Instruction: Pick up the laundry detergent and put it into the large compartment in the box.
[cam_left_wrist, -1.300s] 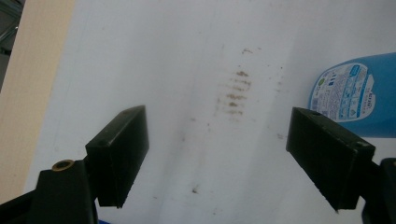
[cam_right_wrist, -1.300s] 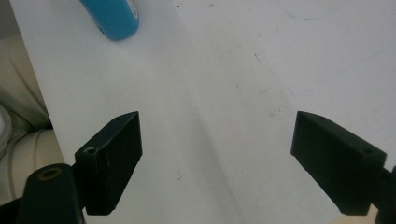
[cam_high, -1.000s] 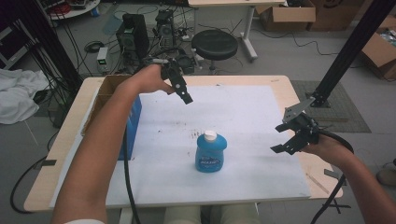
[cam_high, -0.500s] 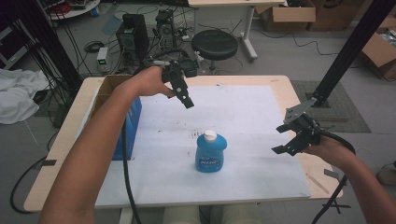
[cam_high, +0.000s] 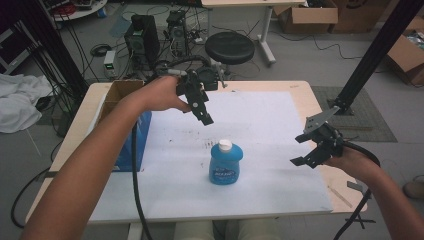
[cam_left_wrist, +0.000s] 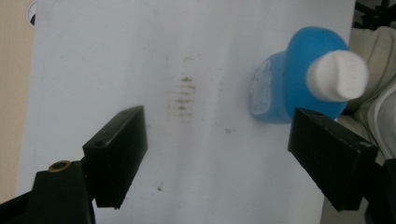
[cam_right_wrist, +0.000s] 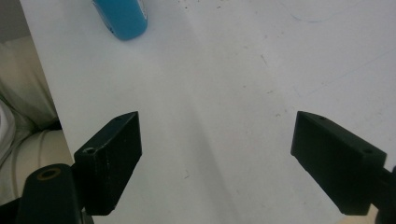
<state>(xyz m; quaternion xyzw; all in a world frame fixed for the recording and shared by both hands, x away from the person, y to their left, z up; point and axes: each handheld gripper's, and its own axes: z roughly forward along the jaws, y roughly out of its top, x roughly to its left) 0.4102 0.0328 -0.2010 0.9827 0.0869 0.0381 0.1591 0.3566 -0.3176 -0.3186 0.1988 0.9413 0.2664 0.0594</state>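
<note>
Overhead, cardboard box (cam_high: 120, 90), closer up, bottle's (cam_left_wrist: 289, 84) white cap (cam_left_wrist: 344, 74)

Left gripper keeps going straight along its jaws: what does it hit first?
Probably the bare white sheet. The left gripper is open with nothing between its jaws; the blue bottle sits off to one side of that line, though depth is unclear.

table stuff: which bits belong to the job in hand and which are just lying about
In the job:
- blue plastic bottle with a white cap, upright on the white sheet
- left gripper, open, jaws just opened wider, nothing between them
- right gripper, open

Lying about:
- open cardboard box with a blue side
- round black stool
</note>
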